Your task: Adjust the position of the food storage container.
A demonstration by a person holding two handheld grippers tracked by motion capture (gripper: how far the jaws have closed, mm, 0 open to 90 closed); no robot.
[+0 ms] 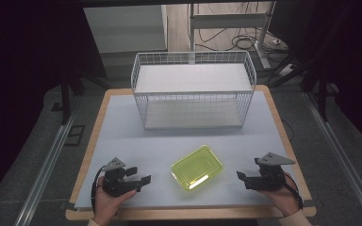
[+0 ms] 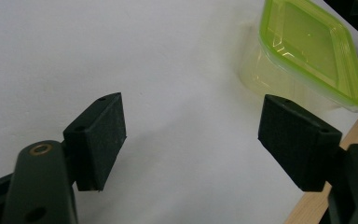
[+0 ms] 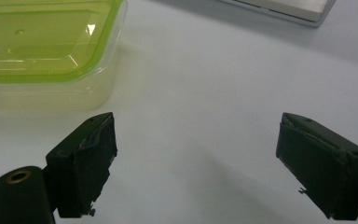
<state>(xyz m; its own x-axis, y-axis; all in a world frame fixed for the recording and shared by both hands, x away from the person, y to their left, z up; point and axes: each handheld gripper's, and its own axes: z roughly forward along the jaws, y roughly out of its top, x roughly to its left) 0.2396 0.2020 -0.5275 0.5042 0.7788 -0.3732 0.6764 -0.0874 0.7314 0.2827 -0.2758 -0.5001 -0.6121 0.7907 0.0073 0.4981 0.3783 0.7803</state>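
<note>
A clear plastic container with a yellow-green lid [image 1: 197,167] lies closed on the white table [image 1: 122,136], near the front middle. My left gripper [image 1: 140,175] rests to its left, held in a hand, jaws open and pointing toward it with nothing between them. My right gripper [image 1: 242,179] sits to the container's right, also open and empty, aimed at it. In the left gripper view the container [image 2: 307,42] lies beyond the open gripper [image 2: 191,121], at the upper right. In the right gripper view the container [image 3: 42,42] is at the upper left, just past the open gripper [image 3: 196,135].
A white wire basket [image 1: 193,89] with a flat white floor stands at the back middle of the table; its base corner [image 3: 284,7] shows in the right gripper view. The table's wooden edge [image 1: 188,214] runs along the front. Cables and desk legs lie on the floor behind.
</note>
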